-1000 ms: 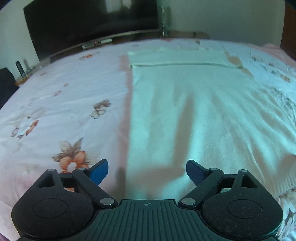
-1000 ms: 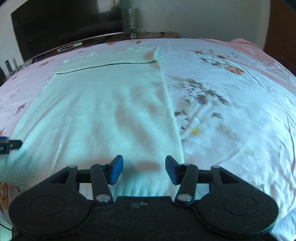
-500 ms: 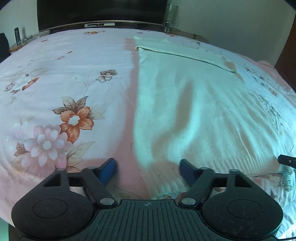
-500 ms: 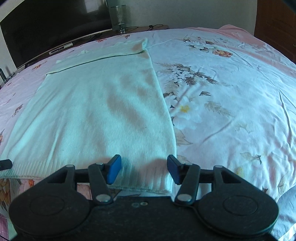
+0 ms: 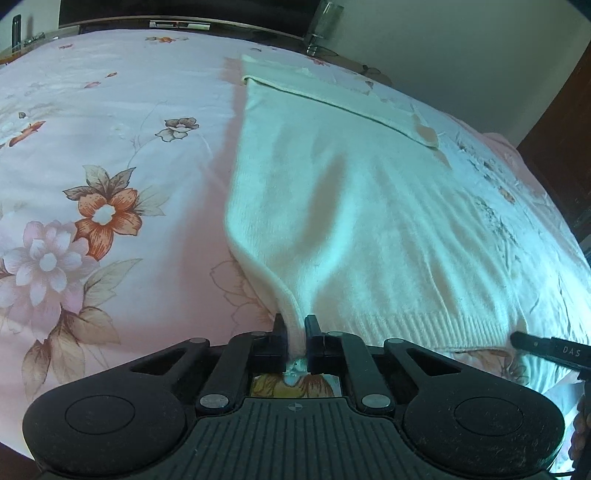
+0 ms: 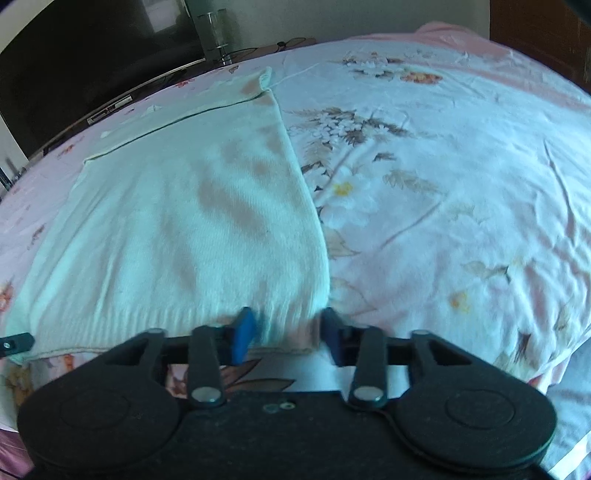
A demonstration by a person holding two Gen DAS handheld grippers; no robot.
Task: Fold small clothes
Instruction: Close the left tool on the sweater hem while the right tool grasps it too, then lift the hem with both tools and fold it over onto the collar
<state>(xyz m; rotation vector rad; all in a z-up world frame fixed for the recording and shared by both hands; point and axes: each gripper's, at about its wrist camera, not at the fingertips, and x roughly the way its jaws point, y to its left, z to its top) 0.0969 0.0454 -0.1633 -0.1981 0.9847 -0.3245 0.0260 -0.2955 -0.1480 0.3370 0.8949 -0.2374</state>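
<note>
A pale cream knit sweater lies flat on the floral bedsheet, its ribbed hem nearest me and its folded sleeves at the far end. My left gripper is shut on the hem's near left corner, and the fabric rises into the jaws. In the right wrist view the sweater fills the left half. My right gripper stands part open, its blue pads astride the hem's near right corner. The right gripper's tip also shows at the edge of the left wrist view.
A dark TV screen and a low shelf run along the bed's far side. A glass stands on that shelf. Dark wooden furniture rises at the right. The floral sheet spreads right of the sweater.
Both grippers have drawn back to the sweater's near hem. The left gripper has shut on the left corner and lifted it slightly. The right gripper has narrowed around the right corner.
</note>
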